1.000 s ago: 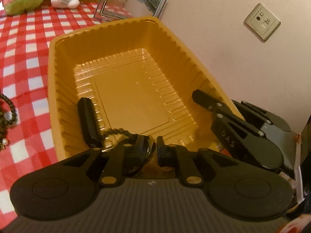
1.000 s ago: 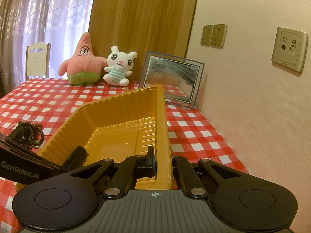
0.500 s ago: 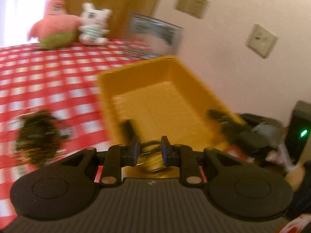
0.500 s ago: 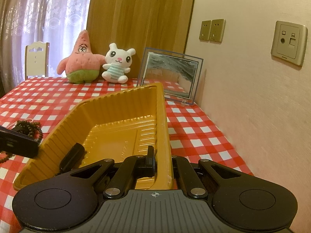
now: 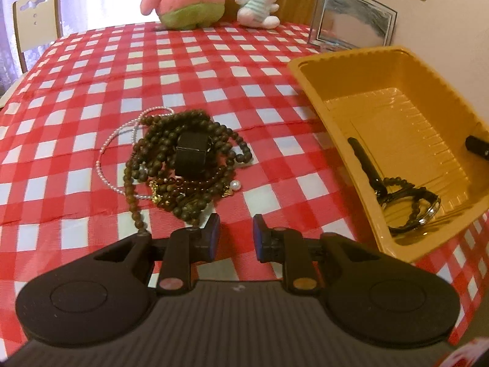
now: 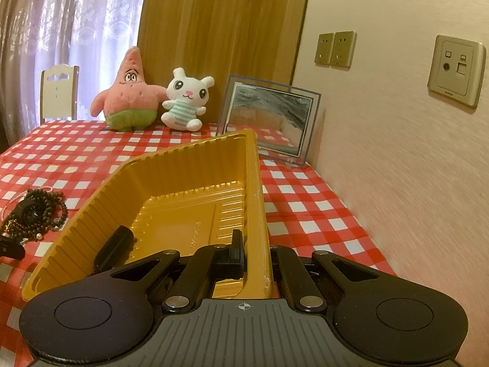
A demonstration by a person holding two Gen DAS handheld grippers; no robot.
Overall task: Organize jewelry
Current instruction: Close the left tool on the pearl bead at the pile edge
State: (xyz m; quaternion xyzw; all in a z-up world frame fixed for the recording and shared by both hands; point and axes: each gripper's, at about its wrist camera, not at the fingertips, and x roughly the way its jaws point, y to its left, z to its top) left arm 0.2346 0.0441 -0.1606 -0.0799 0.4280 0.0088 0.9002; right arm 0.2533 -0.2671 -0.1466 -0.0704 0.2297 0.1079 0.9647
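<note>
Hovering over the red-checked tablecloth [image 5: 214,70], the left gripper [image 5: 233,235] stood released, nothing between its pads. One tangled heap of bead strands [image 5: 183,165] lay just beyond it; one yellow tray [image 5: 333,104] sat right, holding one watch [image 5: 406,202] at its near end. Far off sat two plush toys and one picture frame [image 5: 354,18]. From the right wrist view, the right gripper [image 6: 255,253] was clenched on the tray's near right wall.
</note>
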